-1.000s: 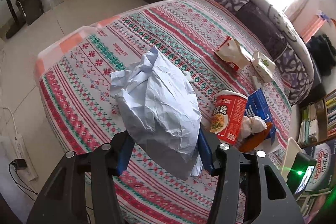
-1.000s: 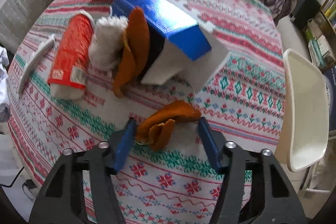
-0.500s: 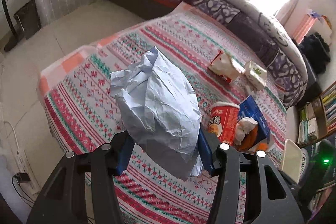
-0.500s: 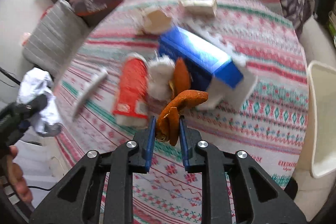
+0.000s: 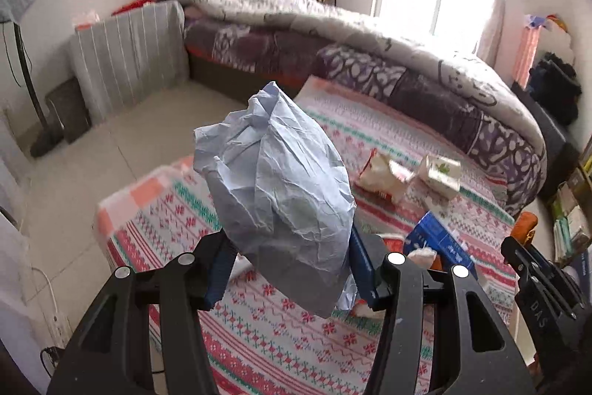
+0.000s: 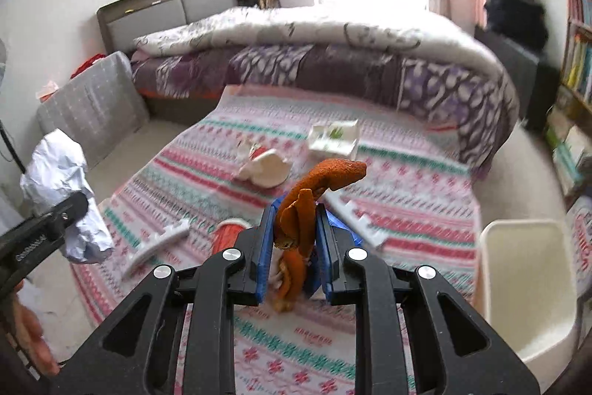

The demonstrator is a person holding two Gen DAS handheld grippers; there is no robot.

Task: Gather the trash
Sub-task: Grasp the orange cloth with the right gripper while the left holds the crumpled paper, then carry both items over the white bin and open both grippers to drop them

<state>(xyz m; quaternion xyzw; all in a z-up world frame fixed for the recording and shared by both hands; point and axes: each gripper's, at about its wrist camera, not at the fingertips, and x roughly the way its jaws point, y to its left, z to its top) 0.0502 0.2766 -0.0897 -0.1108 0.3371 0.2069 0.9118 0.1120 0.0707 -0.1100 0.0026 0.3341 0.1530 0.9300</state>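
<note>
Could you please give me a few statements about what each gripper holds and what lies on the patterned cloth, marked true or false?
1. The left gripper grips a crumpled pale blue paper bag. True.
2. The right gripper is open and holds nothing. False: it is shut on an orange peel.
3. A white plastic bin stands at the right. True.
4. The red cup noodle tub stands upright inside that bin. False: it lies on the patterned cloth.

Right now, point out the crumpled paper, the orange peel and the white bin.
paper (image 5: 281, 180), left wrist view, middle of the crumpled wad.
peel (image 6: 333, 173), right wrist view, upper curled end.
bin (image 6: 525, 287), right wrist view, inner wall.
</note>
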